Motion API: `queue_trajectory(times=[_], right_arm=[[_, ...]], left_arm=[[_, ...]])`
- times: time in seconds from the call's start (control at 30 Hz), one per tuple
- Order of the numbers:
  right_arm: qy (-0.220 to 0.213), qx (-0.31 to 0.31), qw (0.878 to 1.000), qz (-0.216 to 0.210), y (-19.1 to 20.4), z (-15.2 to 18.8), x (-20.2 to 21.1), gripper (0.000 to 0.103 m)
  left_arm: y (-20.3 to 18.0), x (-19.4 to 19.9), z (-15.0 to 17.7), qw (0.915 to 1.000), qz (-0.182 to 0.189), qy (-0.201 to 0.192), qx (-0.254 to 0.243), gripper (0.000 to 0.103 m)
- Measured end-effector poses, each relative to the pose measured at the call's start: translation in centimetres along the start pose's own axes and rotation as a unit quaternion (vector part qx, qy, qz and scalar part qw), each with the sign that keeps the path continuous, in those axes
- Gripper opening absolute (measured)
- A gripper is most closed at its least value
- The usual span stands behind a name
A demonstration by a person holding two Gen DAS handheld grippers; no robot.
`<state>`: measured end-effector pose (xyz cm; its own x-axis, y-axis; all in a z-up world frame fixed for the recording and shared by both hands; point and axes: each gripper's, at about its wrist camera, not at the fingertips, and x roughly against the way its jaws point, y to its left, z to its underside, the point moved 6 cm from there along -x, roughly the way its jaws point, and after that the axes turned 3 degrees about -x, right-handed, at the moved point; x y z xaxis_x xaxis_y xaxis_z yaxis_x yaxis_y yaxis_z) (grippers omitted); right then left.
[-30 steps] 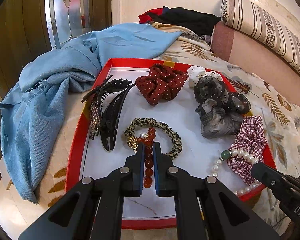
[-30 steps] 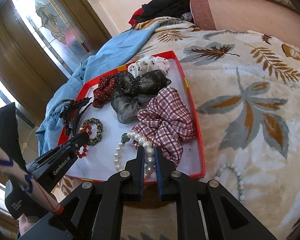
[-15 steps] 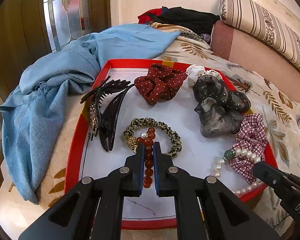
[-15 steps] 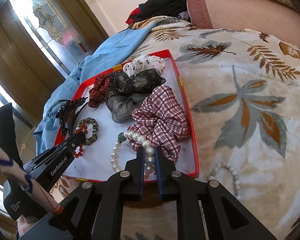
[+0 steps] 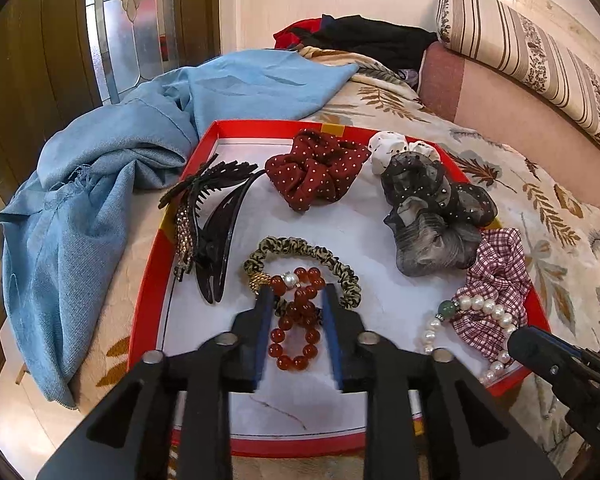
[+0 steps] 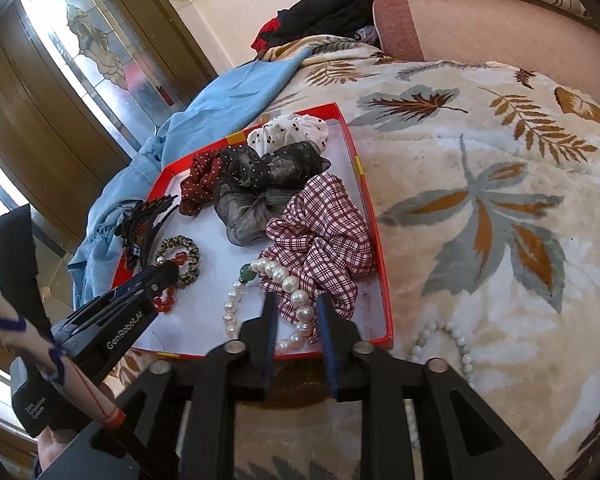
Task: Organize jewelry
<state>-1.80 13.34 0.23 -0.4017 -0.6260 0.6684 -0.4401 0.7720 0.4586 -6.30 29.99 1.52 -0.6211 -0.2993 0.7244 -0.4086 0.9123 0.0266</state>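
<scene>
Right now both grippers are opening over the red tray (image 5: 148, 280), which sits on a bed covered by a leaf-print blanket (image 6: 480, 208). The left gripper (image 5: 296, 300) has its fingers spreading, with the red bead bracelet (image 5: 296, 332) lying loose between them on the tray's white floor, partly over the leopard-print hair tie (image 5: 300, 246). The right gripper (image 6: 296, 308) is spreading too, and the pearl bracelet (image 6: 292, 284) rests between its fingers, draped against the plaid scrunchie (image 6: 320, 236).

The main risk, as I judge it, is snagging: the red beads overlap the hair tie, so a finger drawn back low could drag both out of place. The pearls lie close to the tray's near rim and could roll or be nudged over it onto the blanket, where a pale green bead string (image 6: 440, 340) already lies outside the tray. The soft bed gives under pressure, so leaning on the tray could tip it and slide the loose pieces.

Elsewhere in the tray are black hair claws (image 5: 216, 224), a dark red dotted scrunchie (image 5: 316, 168), a sheer black one (image 5: 432, 200) and a white dotted one (image 6: 288, 130). A blue cloth (image 5: 100, 184) is heaped beside the tray, a striped bolster (image 5: 532, 56) lies along the far edge of the bed, and a wooden door with patterned glass (image 6: 96, 52) stands behind
</scene>
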Motion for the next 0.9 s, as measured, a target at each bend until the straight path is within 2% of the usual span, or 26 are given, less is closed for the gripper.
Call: queue_trajectory(times=[0.07,0.17,0.27,0.33,0.43,0.47,0.5,0.57,0.67,0.9], right_arm=[[-0.004,0.002,1.0,-0.001,0.2,-0.1,0.4,0.031],[-0.012,0.004,1.0,-0.003,0.5,-0.1,1.3,0.035],[-0.021,0.003,1.0,-0.005,0.7,-0.1,2.6,0.04],[-0.029,0.003,1.0,-0.002,0.8,-0.1,3.5,0.047],[-0.05,0.01,0.999,0.008,0.9,0.2,5.9,0.059],[-0.055,0.013,0.998,0.014,0.8,0.3,6.5,0.067],[-0.062,0.017,0.998,0.022,0.7,0.5,7.4,0.075],[-0.079,0.027,0.996,0.037,0.4,1.2,9.3,0.079],[-0.101,0.039,0.992,0.062,-0.7,2.7,12.3,0.087],[-0.139,0.056,0.981,0.122,-3.5,5.7,17.2,0.091]], left_arm=[[0.0,0.4,-0.1,1.0,-0.003,-0.008,0.0,0.047],[-0.3,0.8,-0.2,0.9999,-0.003,-0.017,-0.003,0.048],[-0.4,1.4,-0.3,0.9996,-0.004,-0.027,-0.006,0.055],[-0.4,2.0,-0.5,0.999,-0.007,-0.042,-0.007,0.063],[-0.5,3.4,-0.8,0.9974,-0.015,-0.069,-0.008,0.081],[-0.5,3.9,-0.9,0.9966,-0.021,-0.079,-0.009,0.088],[-0.6,4.4,-1.0,0.9958,-0.026,-0.087,-0.01,0.09],[-0.9,5.5,-1.0,0.9939,-0.028,-0.106,-0.012,0.092],[-1.5,7.3,-0.3,0.9928,-0.025,-0.117,-0.012,0.101],[-3.6,12.9,0.7,0.9898,-0.035,-0.138,-0.015,0.101]])
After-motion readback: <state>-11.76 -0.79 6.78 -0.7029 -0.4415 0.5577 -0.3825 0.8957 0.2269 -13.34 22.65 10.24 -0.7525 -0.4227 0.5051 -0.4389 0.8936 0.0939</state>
